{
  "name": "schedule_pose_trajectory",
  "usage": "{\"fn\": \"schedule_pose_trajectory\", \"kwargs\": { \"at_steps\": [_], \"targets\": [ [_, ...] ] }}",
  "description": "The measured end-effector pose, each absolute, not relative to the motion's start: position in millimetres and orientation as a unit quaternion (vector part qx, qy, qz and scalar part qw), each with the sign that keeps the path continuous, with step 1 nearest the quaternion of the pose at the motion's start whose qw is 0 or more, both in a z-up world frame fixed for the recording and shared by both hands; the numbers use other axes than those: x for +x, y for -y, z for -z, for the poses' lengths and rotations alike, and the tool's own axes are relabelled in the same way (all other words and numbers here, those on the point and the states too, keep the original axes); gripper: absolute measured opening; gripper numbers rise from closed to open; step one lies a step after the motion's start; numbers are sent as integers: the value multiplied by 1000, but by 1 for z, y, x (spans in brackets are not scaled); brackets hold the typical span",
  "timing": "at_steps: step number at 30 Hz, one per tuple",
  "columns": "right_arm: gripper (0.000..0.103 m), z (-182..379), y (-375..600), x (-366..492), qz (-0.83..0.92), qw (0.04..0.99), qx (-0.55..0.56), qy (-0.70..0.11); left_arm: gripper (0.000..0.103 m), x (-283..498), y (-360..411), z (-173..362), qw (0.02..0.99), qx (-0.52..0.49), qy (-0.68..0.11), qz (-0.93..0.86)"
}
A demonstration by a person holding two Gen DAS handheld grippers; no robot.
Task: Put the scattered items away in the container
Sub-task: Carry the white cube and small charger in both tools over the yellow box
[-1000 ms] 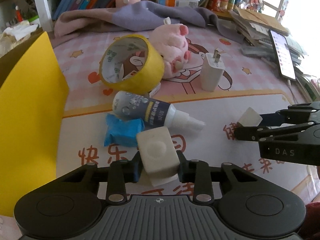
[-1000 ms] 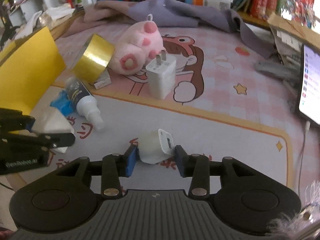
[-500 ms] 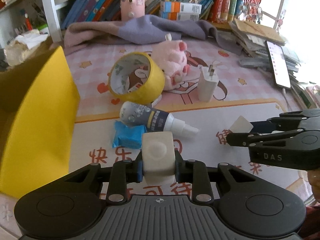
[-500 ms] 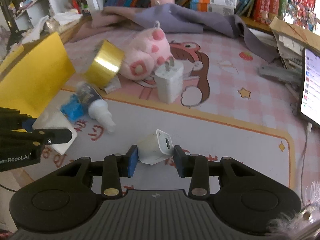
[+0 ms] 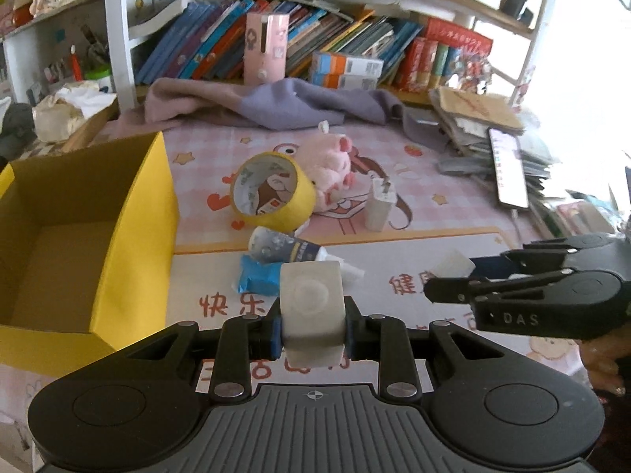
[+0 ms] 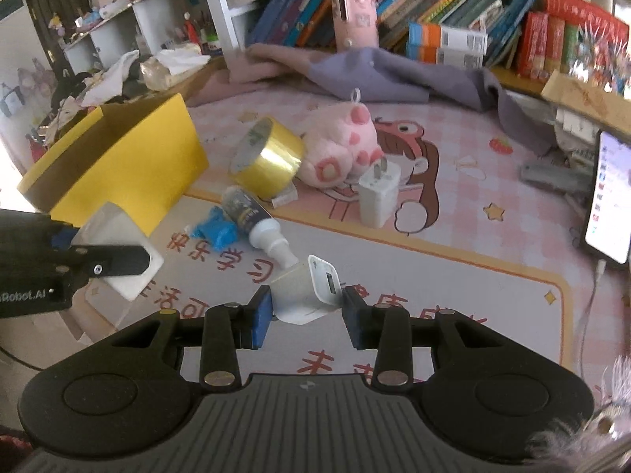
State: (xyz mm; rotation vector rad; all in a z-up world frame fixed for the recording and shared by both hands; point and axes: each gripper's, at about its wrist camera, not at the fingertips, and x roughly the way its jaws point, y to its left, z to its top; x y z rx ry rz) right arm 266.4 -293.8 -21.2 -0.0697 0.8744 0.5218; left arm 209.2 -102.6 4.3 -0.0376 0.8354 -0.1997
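My left gripper [image 5: 312, 329] is shut on a white square case [image 5: 310, 305], held above the mat to the right of the open yellow box [image 5: 130, 236]. My right gripper [image 6: 307, 311] is shut on a small white USB charger [image 6: 305, 293], lifted above the mat. On the mat lie a yellow tape roll [image 5: 272, 191], a pink plush pig [image 5: 329, 169], a white plug adapter [image 5: 378, 205], a spray bottle [image 5: 292, 250] and a blue packet [image 5: 256, 280]. The box [image 6: 130, 177] shows at the left in the right wrist view.
A purple-grey cloth [image 5: 276, 102] lies at the back before a shelf of books [image 5: 315, 51]. A phone [image 5: 508, 169] and stacked papers [image 5: 473, 118] sit at the right. A cardboard box with tissues [image 5: 67, 118] stands at the back left.
Both grippers have risen with their held items. The view now looks down from higher, and the inside of the yellow box has come into sight.
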Motion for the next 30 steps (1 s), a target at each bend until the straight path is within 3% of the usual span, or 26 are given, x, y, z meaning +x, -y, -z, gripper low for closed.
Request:
{"fn": "schedule_pose_trajectory", "kwargs": {
  "at_steps": [13,30],
  "targets": [
    [36,-22,246,216,-192,911,-19,-365,27,158,51,-31,924,2,-357,138],
    [36,-16,119,116,-212,907,-24,-362,26,64,-85,-20,931,-49,-354,77]
  ]
}}
